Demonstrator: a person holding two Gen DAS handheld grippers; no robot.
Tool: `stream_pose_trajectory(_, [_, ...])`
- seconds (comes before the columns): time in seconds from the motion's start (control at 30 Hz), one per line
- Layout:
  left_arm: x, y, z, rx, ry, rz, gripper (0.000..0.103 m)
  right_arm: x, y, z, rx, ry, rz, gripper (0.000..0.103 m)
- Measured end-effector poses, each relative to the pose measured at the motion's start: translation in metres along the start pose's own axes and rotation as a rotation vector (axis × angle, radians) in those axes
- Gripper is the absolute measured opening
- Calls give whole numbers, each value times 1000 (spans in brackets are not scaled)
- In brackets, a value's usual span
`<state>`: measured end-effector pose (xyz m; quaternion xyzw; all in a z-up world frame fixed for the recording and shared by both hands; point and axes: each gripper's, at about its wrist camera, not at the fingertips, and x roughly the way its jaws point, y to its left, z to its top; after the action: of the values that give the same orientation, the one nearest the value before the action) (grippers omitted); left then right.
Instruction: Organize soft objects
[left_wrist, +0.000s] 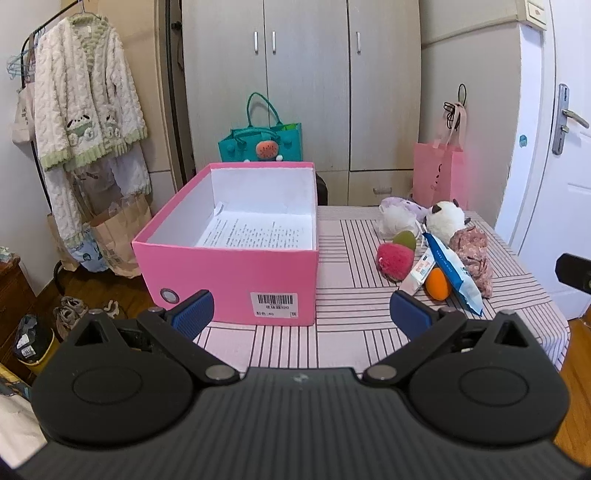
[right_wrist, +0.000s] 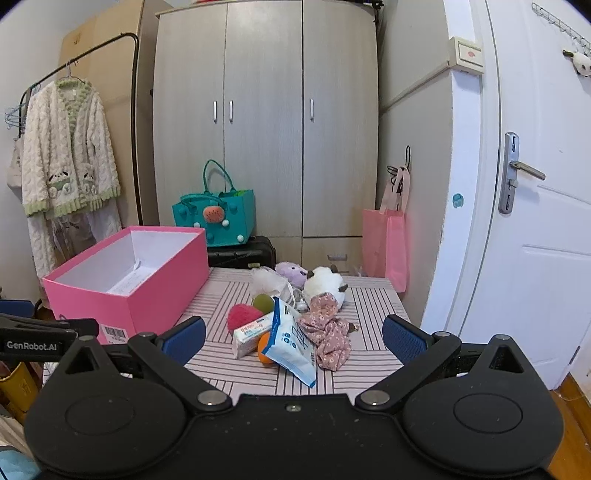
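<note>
Right wrist — orange toy (right_wrist: 263, 349) half-hidden

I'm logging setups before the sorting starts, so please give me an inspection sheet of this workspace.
Surface: table under a pink striped cloth.
Job's things: open pink box on the table's left, holding only a printed paper; soft pile on the right: red plush, white plush, purple plush, floral fabric, white mesh puff.
Clutter: blue-and-white packet, small carton and an orange item mixed into the pile.
Grippers: left gripper and right gripper both open, holding nothing, short of the pile.
Cables: nothing seen.
Surroundings: wardrobe, teal bag, pink bag, clothes rack, door.
</note>
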<state>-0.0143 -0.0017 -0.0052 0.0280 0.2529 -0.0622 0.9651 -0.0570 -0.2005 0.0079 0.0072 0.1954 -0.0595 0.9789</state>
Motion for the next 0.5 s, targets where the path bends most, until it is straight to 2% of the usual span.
stream_pose_trajectory(0.23, [-9,0,0,0,-40,-4,102,-11,2,2,-10,-58,-1,103])
stream_pose_trajectory(0.5, [-13,1,0,6,-49,-1,102,-13,2,3,-15,-67,-6,103])
